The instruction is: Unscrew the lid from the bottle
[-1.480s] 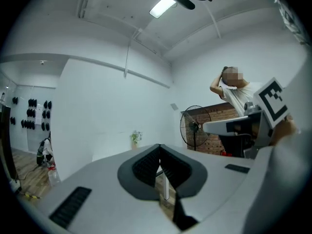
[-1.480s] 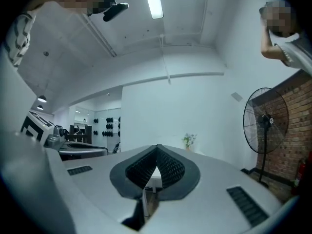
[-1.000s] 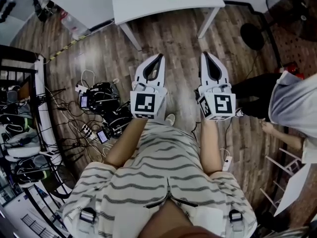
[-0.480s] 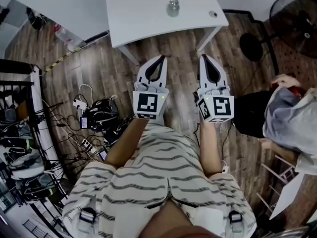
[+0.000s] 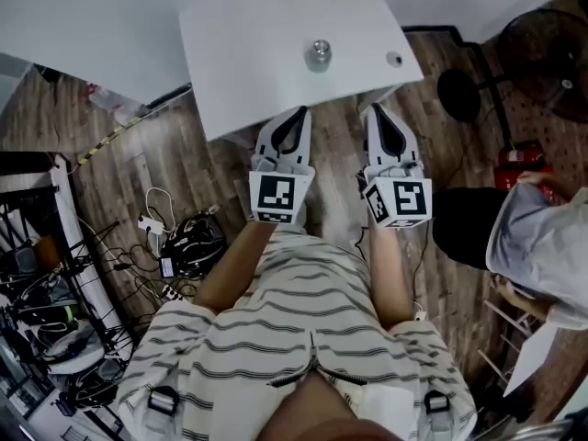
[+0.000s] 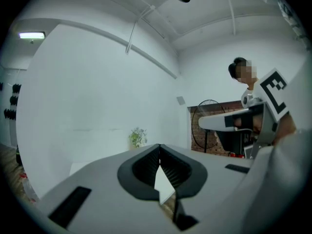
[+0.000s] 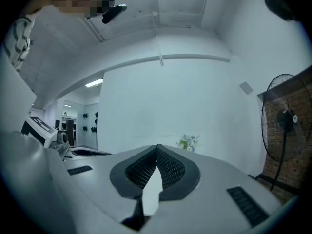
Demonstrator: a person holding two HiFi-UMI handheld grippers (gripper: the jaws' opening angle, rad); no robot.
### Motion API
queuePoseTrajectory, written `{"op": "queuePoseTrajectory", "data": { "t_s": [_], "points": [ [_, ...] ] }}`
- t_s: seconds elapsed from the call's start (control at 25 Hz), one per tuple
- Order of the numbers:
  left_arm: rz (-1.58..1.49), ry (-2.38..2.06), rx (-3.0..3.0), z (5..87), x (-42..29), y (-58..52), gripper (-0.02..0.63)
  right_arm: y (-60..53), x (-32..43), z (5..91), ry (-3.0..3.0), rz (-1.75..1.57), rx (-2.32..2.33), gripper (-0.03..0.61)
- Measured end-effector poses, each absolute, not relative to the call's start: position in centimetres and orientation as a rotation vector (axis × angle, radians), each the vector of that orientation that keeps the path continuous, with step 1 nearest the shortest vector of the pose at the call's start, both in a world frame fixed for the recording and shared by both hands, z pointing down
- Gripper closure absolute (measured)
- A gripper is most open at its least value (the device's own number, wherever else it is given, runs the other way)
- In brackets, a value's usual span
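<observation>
Not started: bottle (image 5: 319,61) stands untouched on the table (image 5: 248,62), lid (image 5: 319,48) seemingly on.
Your 2 tools, left gripper (image 5: 297,113) and right gripper (image 5: 376,110), are closed and empty, at the table's near edge; grasping and unscrewing remain.

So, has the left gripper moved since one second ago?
Yes. The left gripper has moved forward, toward the white table. It now reaches the table's near edge, whereas earlier it was over the floor, well short of it.

Small bottle (image 5: 319,55) stands upright on white table (image 5: 241,58).
</observation>
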State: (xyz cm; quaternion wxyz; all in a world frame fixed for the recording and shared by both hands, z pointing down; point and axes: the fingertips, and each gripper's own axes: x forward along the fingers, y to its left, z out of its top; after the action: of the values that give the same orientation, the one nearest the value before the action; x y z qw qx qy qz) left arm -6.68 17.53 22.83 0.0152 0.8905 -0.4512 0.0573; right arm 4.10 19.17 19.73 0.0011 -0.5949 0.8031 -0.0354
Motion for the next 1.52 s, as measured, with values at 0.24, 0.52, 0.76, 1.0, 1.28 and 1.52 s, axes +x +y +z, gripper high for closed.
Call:
{"op": "queuePoseTrajectory", "data": {
  "t_s": [0.24,0.52,0.76,1.0,1.28,1.52],
  "points": [
    [0.223,-1.358,2.787,23.8,-5.9,12.6,0.615,14.2,3.8,20.5,2.519,-0.144,-1.875,0.571],
    [0.29,-1.355,2.752,26.7,-4.6,8.6,0.615,10.1,4.6,23.2,2.562,-0.217,-1.845,0.571],
    [0.368,-1.395,2.707,29.7,-3.2,5.3,0.615,6.1,5.8,26.4,2.634,-0.268,-1.802,0.571],
    [0.455,-1.429,2.643,33.5,-2.5,3.2,0.614,3.1,6.4,30.1,2.733,-0.331,-1.733,0.571],
    [0.514,-1.452,2.591,37.8,-2.3,1.0,0.596,0.6,6.0,34.4,2.835,-0.4,-1.665,0.561],
    [0.541,-1.471,2.56,40.1,-2.2,-0.5,0.541,-0.8,5.5,37.1,2.903,-0.463,-1.584,0.51]
  ]
}}
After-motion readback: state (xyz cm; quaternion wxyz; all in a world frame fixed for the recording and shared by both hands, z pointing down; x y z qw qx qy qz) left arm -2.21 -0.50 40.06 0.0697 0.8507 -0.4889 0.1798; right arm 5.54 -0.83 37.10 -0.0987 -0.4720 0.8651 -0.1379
